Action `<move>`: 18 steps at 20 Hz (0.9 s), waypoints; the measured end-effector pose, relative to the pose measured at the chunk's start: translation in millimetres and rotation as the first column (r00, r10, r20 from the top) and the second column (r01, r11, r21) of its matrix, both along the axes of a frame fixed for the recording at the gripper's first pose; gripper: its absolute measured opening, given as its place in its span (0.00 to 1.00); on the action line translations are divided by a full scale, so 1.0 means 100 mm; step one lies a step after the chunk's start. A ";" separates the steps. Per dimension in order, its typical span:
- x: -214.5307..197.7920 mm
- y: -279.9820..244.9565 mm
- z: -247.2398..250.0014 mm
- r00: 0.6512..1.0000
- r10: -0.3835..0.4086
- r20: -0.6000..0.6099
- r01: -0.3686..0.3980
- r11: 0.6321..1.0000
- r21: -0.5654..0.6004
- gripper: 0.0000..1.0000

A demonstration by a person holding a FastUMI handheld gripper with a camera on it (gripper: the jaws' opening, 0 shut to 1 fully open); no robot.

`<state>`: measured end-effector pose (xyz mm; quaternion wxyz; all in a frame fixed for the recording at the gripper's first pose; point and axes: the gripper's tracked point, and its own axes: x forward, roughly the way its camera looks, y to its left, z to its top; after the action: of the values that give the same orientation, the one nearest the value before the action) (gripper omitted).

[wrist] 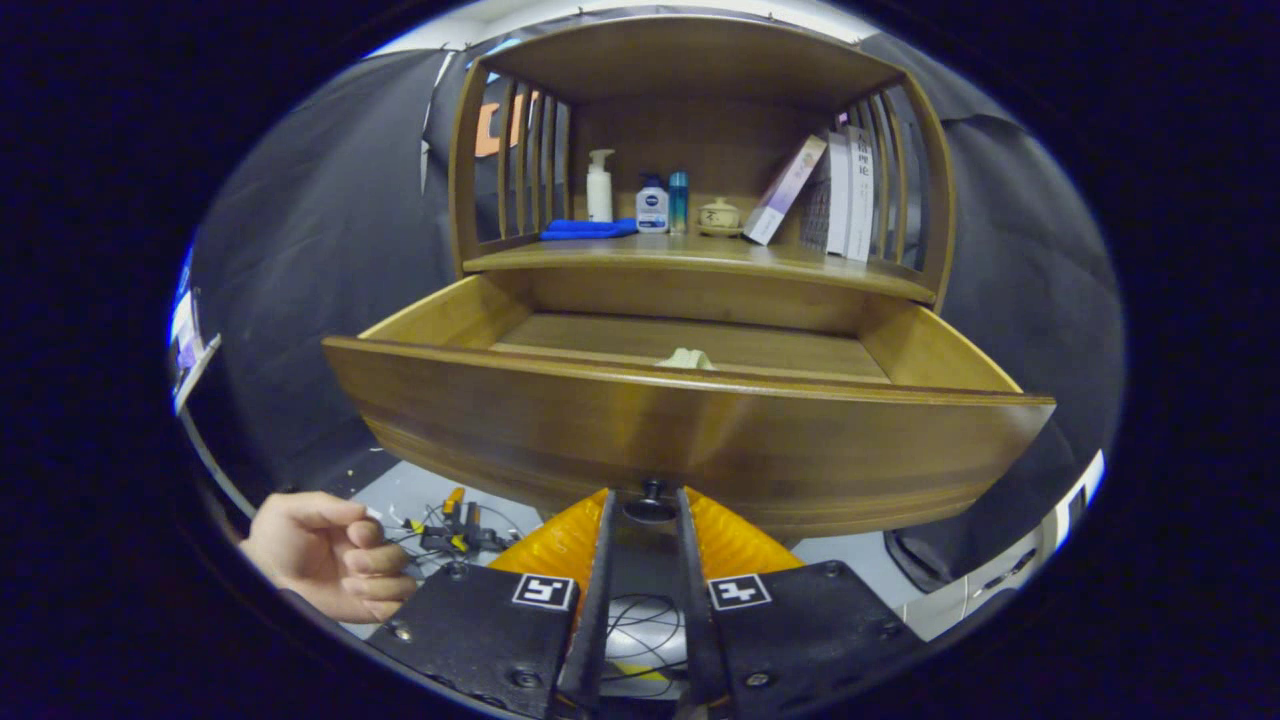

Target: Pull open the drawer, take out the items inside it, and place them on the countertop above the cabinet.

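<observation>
Drawer (690,420) stands pulled out below the cabinet's countertop (700,258) | pale item (686,358) lies inside behind the front panel | gripper (648,500) fingers sit close either side of the dark knob (651,491); contact unclear | hand (335,565) nearby.

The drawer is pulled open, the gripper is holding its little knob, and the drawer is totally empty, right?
Not quite. The drawer is pulled open and the gripper has its fingers on either side of the little knob, but the drawer is not empty: the gripper view shows a small pale item lying inside, just behind the front panel. What it is can't be told from here.
</observation>
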<state>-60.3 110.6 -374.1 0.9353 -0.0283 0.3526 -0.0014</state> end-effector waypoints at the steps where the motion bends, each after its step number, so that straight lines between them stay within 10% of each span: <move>1: -0.04 0.07 0.07 1.000 0.020 -0.004 -0.020 1.000 0.018 0.39; 8: 0.07 0.43 0.78 0.987 0.138 0.080 -0.141 0.989 0.040 0.88; 18: 0.81 0.11 0.90 0.999 0.048 0.026 -0.049 0.998 0.030 0.89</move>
<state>21.0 121.4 -284.5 0.9398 -0.0224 0.3400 0.0262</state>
